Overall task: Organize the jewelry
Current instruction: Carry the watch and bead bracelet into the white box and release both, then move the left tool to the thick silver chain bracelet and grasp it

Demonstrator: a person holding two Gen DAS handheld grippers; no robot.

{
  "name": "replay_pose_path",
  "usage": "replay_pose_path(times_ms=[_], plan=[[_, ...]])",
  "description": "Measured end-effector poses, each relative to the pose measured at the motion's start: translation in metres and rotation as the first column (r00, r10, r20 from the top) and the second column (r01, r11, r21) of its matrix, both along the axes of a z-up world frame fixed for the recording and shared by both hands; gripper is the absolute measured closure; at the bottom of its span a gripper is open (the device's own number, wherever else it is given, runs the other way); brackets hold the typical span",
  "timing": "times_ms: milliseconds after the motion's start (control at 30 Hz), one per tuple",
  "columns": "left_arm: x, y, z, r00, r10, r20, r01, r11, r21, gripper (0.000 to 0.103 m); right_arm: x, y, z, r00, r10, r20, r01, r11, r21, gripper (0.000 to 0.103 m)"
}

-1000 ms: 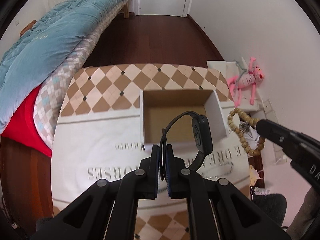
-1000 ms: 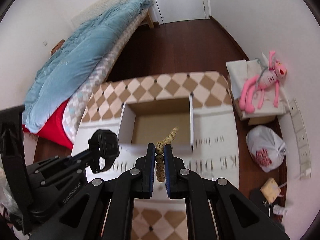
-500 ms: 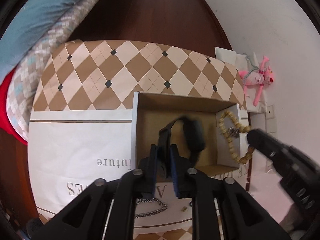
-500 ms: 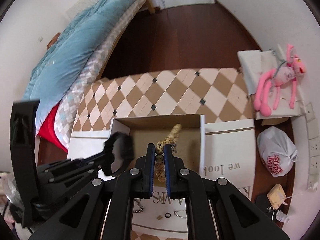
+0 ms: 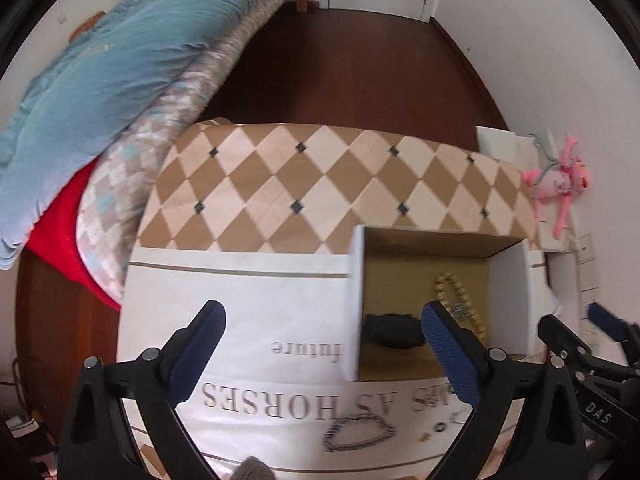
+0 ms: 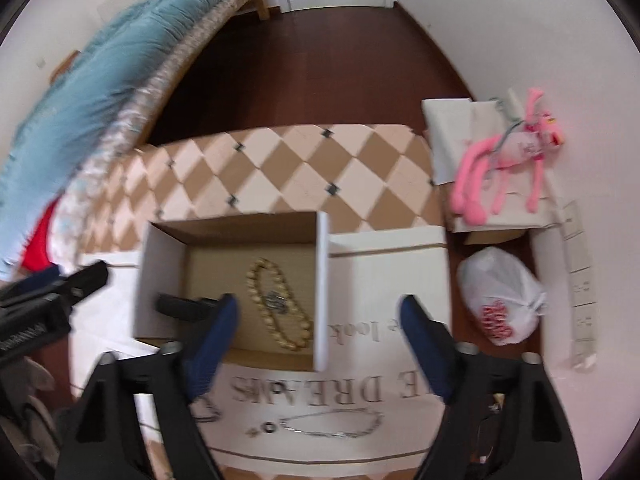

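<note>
A low table covered by a cream paper sheet [image 6: 400, 272] printed with large grey lettering carries everything here; the landmark is an open-topped white cardboard box with a brown floor [image 6: 324, 280], sitting on that sheet.

Inside the box lie two pieces already put away: a loop of tan wooden beads with a small metal charm [image 6: 280, 308], stretched lengthwise from the far wall toward the near wall, and beside it, on the left, a black wristwatch [image 6: 180, 306] lying on the floor of the box.

In front of the box's near wall, on the open sheet, the remaining jewelry lies loose. A silver chain bracelet [image 6: 332, 426], its long axis running left to right, rests near the sheet's front edge; a small dark ring [image 6: 269, 427] sits just left of it. Another chain [image 5: 358, 434] lies further left.

The left gripper [image 5: 324, 340] hangs in front of the box, fingers spread wide, holding nothing. The right gripper [image 6: 316, 332] hangs over the box's near right corner, also spread wide and empty.

Judging by position, the silver bracelet lies below and between the right gripper's fingers, toward the camera, making the right hand the nearer one.
</note>
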State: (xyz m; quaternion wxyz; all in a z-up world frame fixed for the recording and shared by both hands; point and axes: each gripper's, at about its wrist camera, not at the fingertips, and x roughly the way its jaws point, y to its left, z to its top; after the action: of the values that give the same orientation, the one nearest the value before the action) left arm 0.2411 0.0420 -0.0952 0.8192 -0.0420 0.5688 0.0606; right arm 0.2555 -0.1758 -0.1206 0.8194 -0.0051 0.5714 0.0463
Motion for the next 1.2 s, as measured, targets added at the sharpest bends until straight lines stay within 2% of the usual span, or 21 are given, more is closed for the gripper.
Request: replay_pose_path(times_ms=[133,267,533,800,1200], plan=[[-0.012,-0.003,-0.016,1.000,-0.011,0.002,0.011,0.999,0.049,0.002,-0.009,0.009,-0.012,1.000,0.028,0.005,-0.027,0.998,-0.060,0.003],[-0.020,-0.005,-0.025,1.000,-0.010,-0.014,0.010,0.999,0.050,0.001,-0.014,0.011,-0.019,1.000,0.022,0.009,-0.021,0.998,-0.060,0.001],[-0.030,-0.014,-0.013,1.000,-0.021,0.016,0.020,0.998,0.056,0.001,-0.024,0.006,-0.011,0.999,0.001,0.043,0.002,0.997,-0.073,0.001],[-0.051,-0.017,0.014,0.997,-0.026,0.073,0.022,0.999,0.049,0.001,-0.051,0.000,0.025,0.991,-0.018,0.131,0.028,0.997,-0.075,0.001],[-0.102,-0.024,0.079,0.978,-0.046,0.202,0.041,0.999,0.030,0.001,-0.115,-0.007,0.095,0.957,-0.024,0.290,0.040,0.998,-0.050,0.001]])
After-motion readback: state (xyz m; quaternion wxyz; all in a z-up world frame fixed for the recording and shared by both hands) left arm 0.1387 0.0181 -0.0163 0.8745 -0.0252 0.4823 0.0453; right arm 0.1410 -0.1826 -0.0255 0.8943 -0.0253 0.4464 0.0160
